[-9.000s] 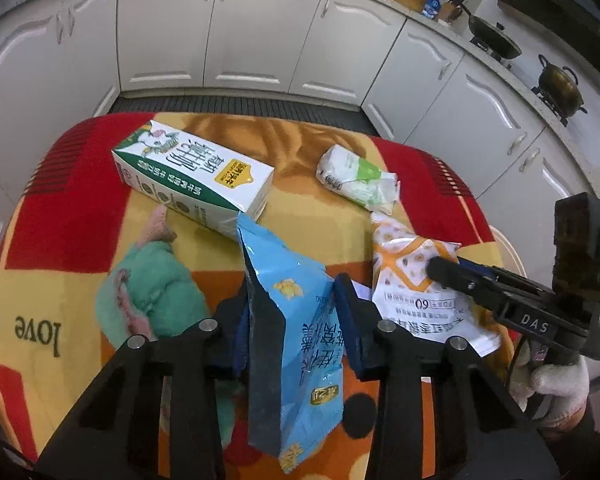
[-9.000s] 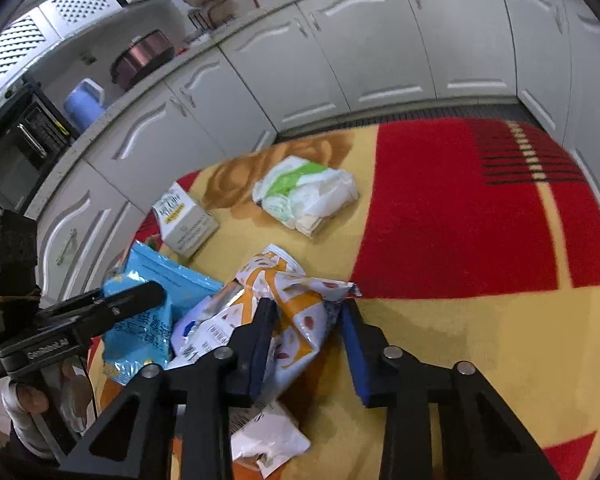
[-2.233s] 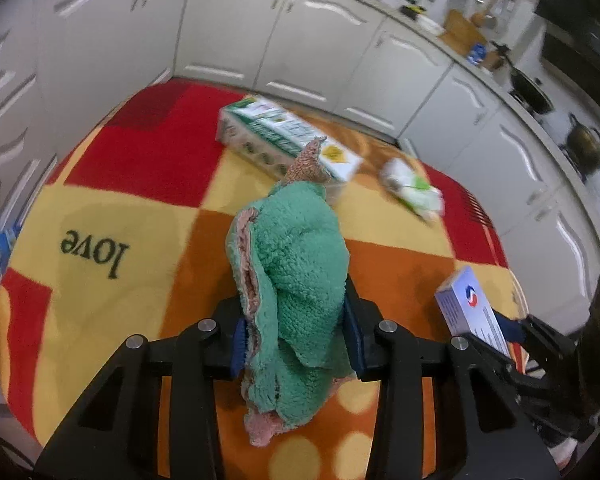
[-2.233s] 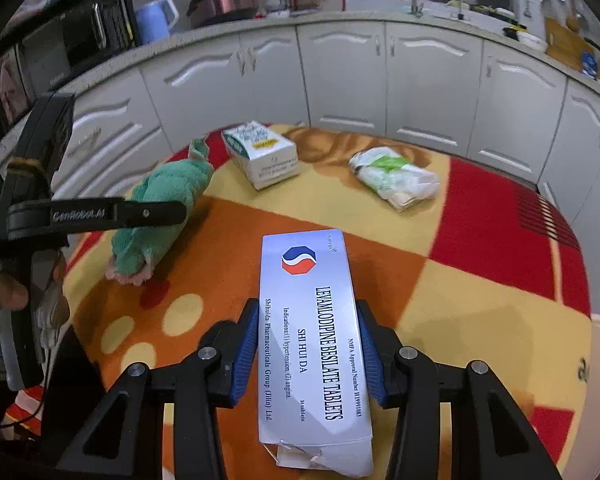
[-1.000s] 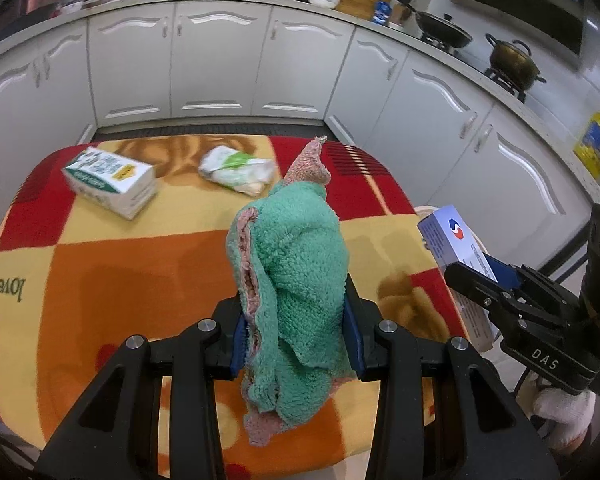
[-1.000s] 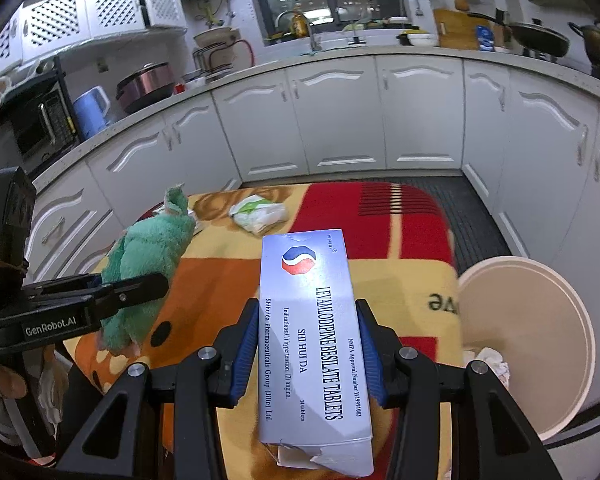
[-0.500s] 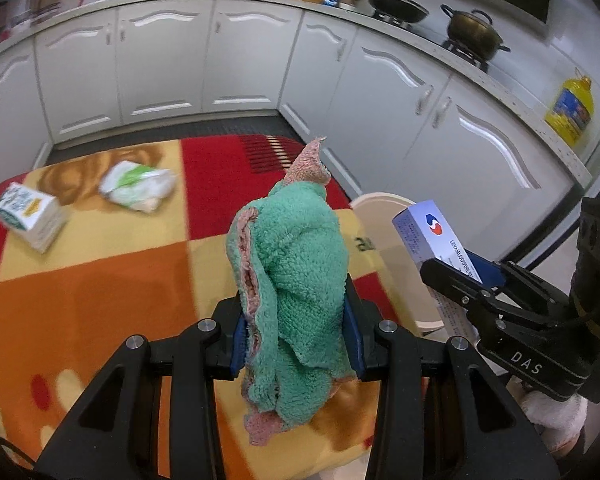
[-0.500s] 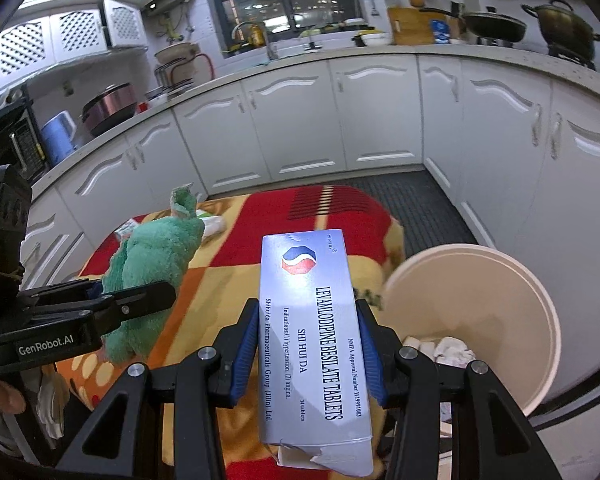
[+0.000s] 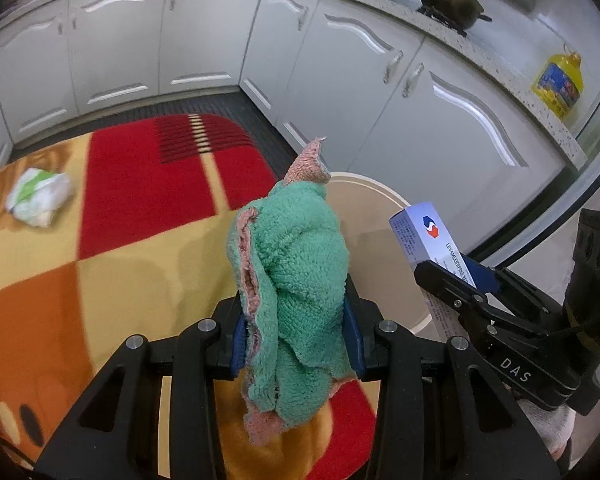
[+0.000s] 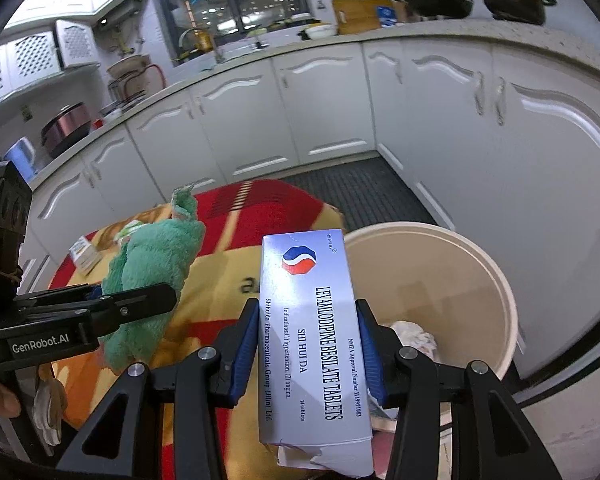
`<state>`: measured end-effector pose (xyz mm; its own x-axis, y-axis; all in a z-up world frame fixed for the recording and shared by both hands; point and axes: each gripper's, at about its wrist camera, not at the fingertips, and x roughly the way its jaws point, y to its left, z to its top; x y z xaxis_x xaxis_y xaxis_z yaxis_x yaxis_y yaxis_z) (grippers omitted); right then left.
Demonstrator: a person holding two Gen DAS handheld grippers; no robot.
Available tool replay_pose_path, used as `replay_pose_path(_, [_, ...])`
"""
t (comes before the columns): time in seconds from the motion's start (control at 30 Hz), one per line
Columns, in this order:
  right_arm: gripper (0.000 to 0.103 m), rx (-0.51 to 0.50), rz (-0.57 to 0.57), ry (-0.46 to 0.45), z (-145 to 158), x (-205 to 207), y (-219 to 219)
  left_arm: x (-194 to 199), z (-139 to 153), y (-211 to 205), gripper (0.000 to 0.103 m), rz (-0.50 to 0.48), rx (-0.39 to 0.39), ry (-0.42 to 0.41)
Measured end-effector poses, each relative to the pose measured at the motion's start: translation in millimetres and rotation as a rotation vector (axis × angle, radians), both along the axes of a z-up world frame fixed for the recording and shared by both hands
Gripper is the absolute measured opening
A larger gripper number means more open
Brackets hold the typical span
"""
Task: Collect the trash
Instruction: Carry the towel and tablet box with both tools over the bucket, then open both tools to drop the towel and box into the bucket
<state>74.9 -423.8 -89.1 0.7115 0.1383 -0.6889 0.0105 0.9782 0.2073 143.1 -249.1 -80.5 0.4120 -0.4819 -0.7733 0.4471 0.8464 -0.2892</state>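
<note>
Cloth and tablet box held beside the bin

Wipes packet lies at the left edge of the left wrist frame, on the patterned blanket. At the centre, the left tongs are clamped on a green cloth that stands up between the blue pads. Right of centre sits the cream bin, on the floor by the white cabinets. At the right, the right tongs grip a white tablet box, its upper end level with the bin's near rim; crumpled paper lies inside the bin.
</note>
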Motion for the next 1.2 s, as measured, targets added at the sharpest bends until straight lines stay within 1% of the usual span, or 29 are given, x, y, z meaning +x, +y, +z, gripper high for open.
replay_pose_path(0.1, [0.045,-0.001,-0.023,0.014,-5.5,3.5,-12.0,6.8,-4.9,-13.6,0.037,-0.018,0.001,0.012])
replay_pose_path(0.3, [0.045,0.005,-0.064,0.049,-20.0,11.1,-31.4,22.0,-14.1,-36.3,0.037,-0.039,-0.021,0.054])
replay_pose_path(0.53, [0.045,0.012,-0.104,0.085,-36.7,18.6,-49.1,32.8,-23.6,-57.0,0.037,-0.055,-0.02,0.074])
replay_pose_path(0.63, [0.045,0.001,-0.135,0.093,-41.7,23.1,-56.4,34.8,-26.5,-62.0,0.039,-0.066,-0.023,0.077])
replay_pose_path(0.67, [0.051,-0.015,-0.149,0.097,-43.5,25.0,-58.3,35.7,-27.2,-64.0,0.042,-0.066,-0.026,0.075])
replay_pose_path(0.7, [0.063,-0.031,-0.166,0.101,-44.8,25.7,-59.8,35.9,-28.0,-64.7,0.046,-0.066,-0.027,0.074])
replay_pose_path(0.73, [0.067,-0.04,-0.186,0.104,-46.1,25.8,-62.2,36.1,-29.3,-65.3,0.048,-0.069,-0.026,0.077])
replay_pose_path(0.77, [0.068,-0.036,-0.193,0.103,-46.8,25.3,-64.4,35.9,-30.2,-65.0,0.051,-0.071,-0.026,0.078])
replay_pose_path(0.8, [0.068,-0.022,-0.196,0.106,-47.9,24.3,-66.7,35.7,-30.3,-64.7,0.056,-0.073,-0.025,0.075])
replay_pose_path(0.87, [0.068,-0.001,-0.203,0.116,-50.2,23.4,-69.8,35.0,-29.6,-63.7,0.061,-0.074,-0.021,0.071])
replay_pose_path(0.97, [0.068,0.012,-0.207,0.129,-53.0,21.6,-71.3,34.0,-29.4,-61.2,0.062,-0.074,-0.025,0.074])
replay_pose_path(1.2, [0.068,0.001,-0.188,0.12,-47.7,19.2,-61.7,26.1,-25.6,-55.1,0.062,-0.062,-0.016,0.048])
